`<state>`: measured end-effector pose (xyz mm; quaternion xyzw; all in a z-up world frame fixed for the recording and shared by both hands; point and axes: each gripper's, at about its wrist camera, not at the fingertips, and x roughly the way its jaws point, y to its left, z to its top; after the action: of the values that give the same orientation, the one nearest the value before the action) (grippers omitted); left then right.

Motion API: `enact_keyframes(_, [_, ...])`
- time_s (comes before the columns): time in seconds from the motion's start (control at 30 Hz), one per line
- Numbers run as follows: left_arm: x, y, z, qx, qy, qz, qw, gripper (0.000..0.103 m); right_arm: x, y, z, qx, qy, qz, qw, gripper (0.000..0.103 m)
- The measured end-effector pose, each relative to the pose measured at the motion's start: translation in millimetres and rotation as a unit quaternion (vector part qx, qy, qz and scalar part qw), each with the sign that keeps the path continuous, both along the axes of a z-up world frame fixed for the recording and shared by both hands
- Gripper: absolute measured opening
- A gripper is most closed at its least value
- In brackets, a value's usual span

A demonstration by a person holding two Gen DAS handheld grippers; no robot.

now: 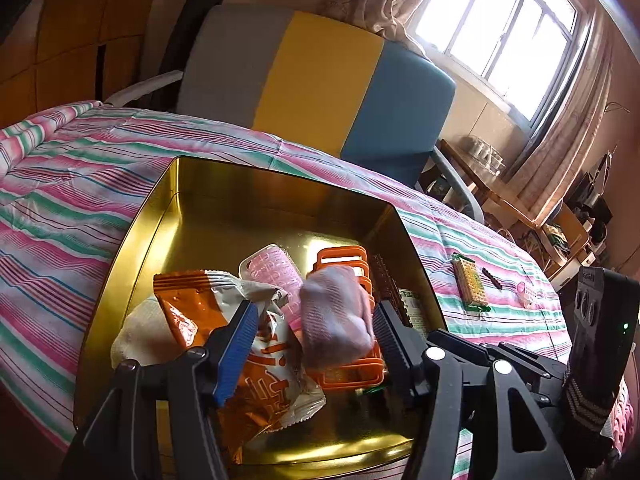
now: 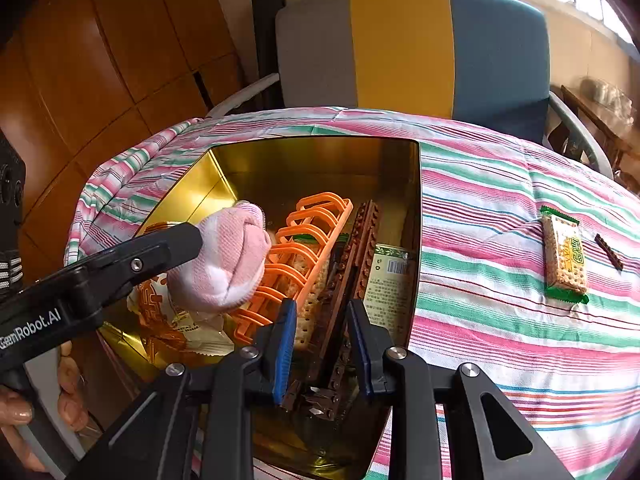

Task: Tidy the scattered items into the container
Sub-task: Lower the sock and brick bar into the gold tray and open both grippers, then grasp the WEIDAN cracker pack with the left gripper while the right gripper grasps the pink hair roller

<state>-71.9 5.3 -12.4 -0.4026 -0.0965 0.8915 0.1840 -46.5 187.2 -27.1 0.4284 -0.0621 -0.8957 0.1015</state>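
Striped pink, green and white bedding covers the surface, with a grey, yellow and blue chair behind it and a window at the upper right. On the bedding sits a gold tin, open at the top.

Inside the tin lie an orange snack bag at the left, a pink mesh cup tipped on its side, an orange plastic rack and a long brown brick strip. The rack and the strip lie side by side, their long axes running from the near edge of the tin toward the far wall.

The left gripper hangs over the tin with a rolled pink and white sock between its jaws; the jaws stand parted and whether the pads press on the sock cannot be told. The sock's rounded end points toward the far wall.

The right gripper is lowered over the near end of the brick strip, its blue pads set narrowly on either side of it.

Outside the tin, on the bedding to the right, a green-edged cracker packet lies lengthwise, with a small dark brick piece just beside it.
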Motion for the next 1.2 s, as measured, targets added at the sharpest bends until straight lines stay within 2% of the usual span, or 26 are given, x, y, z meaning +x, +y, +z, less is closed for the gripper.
enact_keyframes(0.27, [21.5, 16.3, 6.1, -0.026, 0.018, -0.012, 0.9994, 0.062, 17.6, 28.9, 6.5, -0.030, 0.012, -0.034, 0.999, 0.028])
enact_keyframes(0.33, [26.7, 25.1, 7.0, -0.023, 0.018, -0.025, 0.9992, 0.062, 24.0, 42.0, 8.7, -0.037, 0.015, -0.049, 0.998, 0.030])
enact_keyframes(0.4, [31.1, 36.5, 9.0, -0.022, 0.018, -0.043, 0.9987, 0.062, 30.5, 57.5, 10.5, -0.042, 0.018, -0.069, 0.997, 0.036])
enact_keyframes(0.53, [36.5, 64.5, 15.3, -0.021, 0.019, -0.084, 0.9961, 0.063, 44.4, 98.3, 6.5, -0.051, 0.015, -0.118, 0.992, 0.037])
enact_keyframes(0.9, [30.0, 181.7, 25.0, -0.050, 0.003, -0.186, 0.9813, 0.068, 99.8, 224.9, -25.6, -0.068, -0.014, -0.271, 0.960, 0.041])
enact_keyframes(1.03, [15.6, 232.6, 16.2, -0.087, -0.014, -0.209, 0.9739, 0.068, 113.6, 264.1, -31.7, -0.070, -0.013, -0.310, 0.948, 0.045])
enact_keyframes(1.2, [-7.3, 281.5, 2.2, -0.129, -0.023, -0.212, 0.9684, 0.068, 115.9, 313.3, -31.8, -0.070, -0.005, -0.346, 0.936, 0.046])
